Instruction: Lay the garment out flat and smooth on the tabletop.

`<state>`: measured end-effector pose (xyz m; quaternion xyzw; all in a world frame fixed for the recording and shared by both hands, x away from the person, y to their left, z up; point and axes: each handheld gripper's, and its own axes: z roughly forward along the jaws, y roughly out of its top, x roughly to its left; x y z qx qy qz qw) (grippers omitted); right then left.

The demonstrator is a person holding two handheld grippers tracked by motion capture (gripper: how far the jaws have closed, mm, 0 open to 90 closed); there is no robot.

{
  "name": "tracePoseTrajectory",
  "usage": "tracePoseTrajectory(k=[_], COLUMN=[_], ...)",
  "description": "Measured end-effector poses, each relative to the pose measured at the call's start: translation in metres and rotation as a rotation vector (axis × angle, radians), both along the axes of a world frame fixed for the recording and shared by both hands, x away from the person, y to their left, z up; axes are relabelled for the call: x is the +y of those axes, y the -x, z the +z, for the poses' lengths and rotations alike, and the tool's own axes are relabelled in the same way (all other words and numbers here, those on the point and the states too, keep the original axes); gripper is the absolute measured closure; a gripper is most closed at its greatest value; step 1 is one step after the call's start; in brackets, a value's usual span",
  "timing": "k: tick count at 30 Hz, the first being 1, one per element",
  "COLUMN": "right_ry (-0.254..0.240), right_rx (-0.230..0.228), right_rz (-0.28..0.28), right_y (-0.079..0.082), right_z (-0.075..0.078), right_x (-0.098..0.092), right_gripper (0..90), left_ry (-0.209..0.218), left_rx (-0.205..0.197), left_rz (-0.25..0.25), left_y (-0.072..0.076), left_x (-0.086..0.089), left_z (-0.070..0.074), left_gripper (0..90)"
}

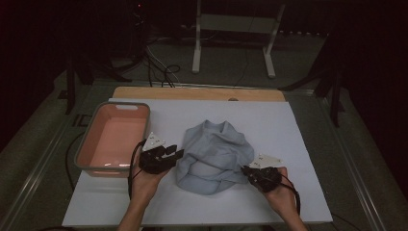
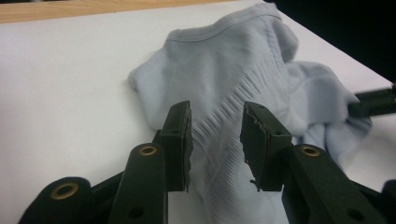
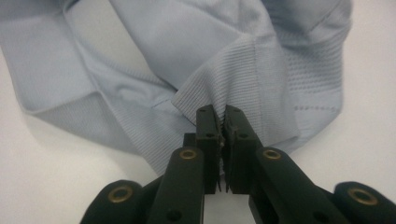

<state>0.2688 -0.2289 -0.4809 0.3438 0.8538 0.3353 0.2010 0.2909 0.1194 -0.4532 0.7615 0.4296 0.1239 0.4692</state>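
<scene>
the right gripper [image 3: 222, 122] is clenched on a ribbed edge of the pale blue shirt [image 1: 214, 156], a thin fold pinched between its pads. the left gripper [image 2: 215, 135] stands parted, ribbed cloth lying between the pads but not pressed. the shirt sits crumpled mid-table on the white board [image 1: 298, 144], just right of the pink bin [image 1: 113, 137]. it looks light, limp and stretchy; hems and seams should give the surest hold. its collar points away from the person, long axis roughly front to back.

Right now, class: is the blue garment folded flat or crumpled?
Crumpled: the blue garment sits bunched in a heap on the white board, collar raised.
</scene>
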Motion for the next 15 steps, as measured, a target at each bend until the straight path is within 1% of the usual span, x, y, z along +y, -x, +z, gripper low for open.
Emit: tracePoseTrajectory(k=[1,2,4,5,11,15], right_ry=[0.001,-0.014,-0.026,-0.026,-0.056,-0.057], right_rx=[-0.008,-0.014,-0.024,-0.024,-0.023,-0.021], right_rz=[-0.003,-0.011,-0.009,-0.009,-0.022,-0.017], right_y=[0.0,-0.001,-0.002,-0.002,-0.004,-0.005], right_z=[0.001,0.002,0.005,0.005,0.009,0.009], right_x=[-0.001,-0.001,-0.004,-0.004,-0.007,-0.007], right_gripper=[85.6,85.6,85.6,85.6,85.4,85.4], left_ry=[-0.002,-0.001,-0.005,-0.005,-0.02,-0.036], left_rx=[-0.002,-0.004,-0.009,-0.009,-0.004,0.001], left_rz=[-0.008,-0.014,-0.028,-0.028,-0.065,-0.078], left_y=[0.002,0.004,0.007,0.007,0.017,0.025], left_x=[-0.002,-0.003,-0.007,-0.007,-0.016,-0.019], left_z=[0.0,0.001,0.001,0.001,0.001,-0.002], left_gripper=[63.5,63.2,62.5,62.3,61.3,59.7])
